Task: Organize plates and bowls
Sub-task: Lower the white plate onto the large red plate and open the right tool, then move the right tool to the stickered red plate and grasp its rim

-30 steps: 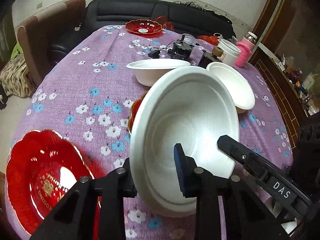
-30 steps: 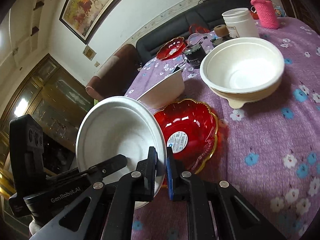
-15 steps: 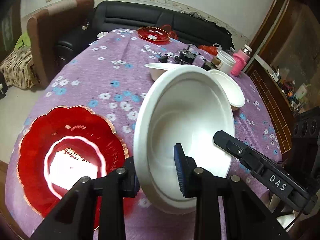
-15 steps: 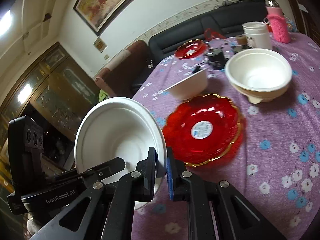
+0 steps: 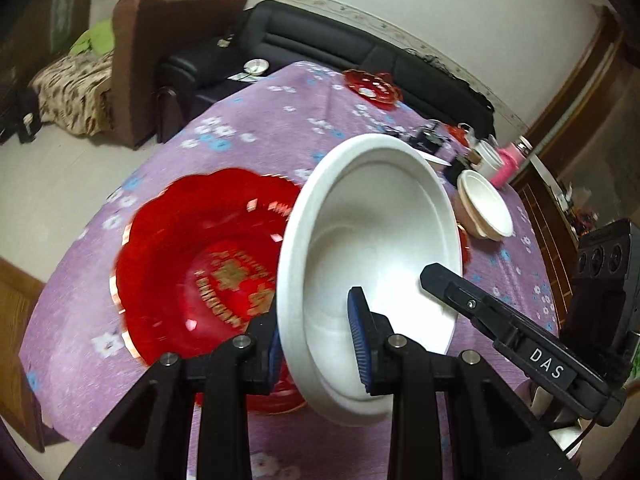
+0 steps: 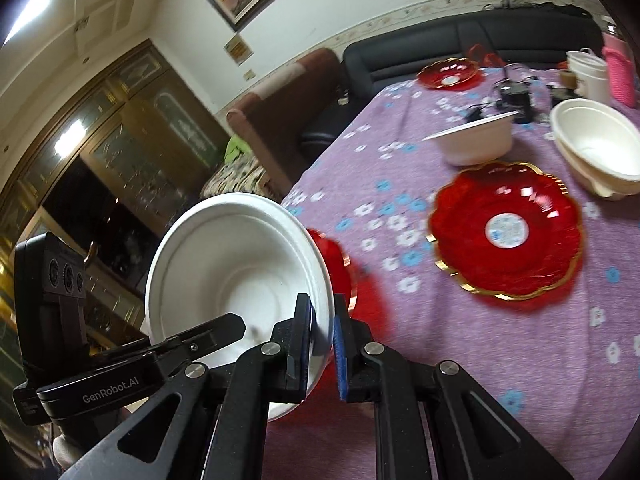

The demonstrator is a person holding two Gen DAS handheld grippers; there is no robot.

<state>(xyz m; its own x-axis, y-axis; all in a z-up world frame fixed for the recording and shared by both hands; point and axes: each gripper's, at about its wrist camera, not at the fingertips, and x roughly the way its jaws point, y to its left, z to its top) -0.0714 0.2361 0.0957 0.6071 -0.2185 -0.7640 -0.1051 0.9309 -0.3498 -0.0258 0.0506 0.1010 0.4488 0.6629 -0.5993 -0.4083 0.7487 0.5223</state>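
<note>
Both grippers hold one white bowl (image 5: 376,240), tilted in the air over the near end of the purple flowered table (image 5: 256,128). My left gripper (image 5: 316,340) is shut on its near rim; the right gripper (image 6: 322,344) is shut on the opposite rim of the same bowl (image 6: 236,268). A red scalloped plate (image 5: 200,268) lies under the bowl at the near left. Another red plate (image 6: 506,232) lies mid-table. Stacked white bowls (image 6: 596,148) and a single white bowl (image 6: 476,142) stand farther back.
A small red plate (image 6: 448,74) lies at the far end near a black device (image 6: 516,96), a white tub (image 6: 588,70) and a pink bottle (image 6: 620,74). A black sofa (image 5: 360,60) and a brown armchair (image 5: 168,40) stand beyond the table.
Both grippers have lifted the held bowl up and back toward the near table end. The near red plate now lies beneath it; the table's objects look farther away.
</note>
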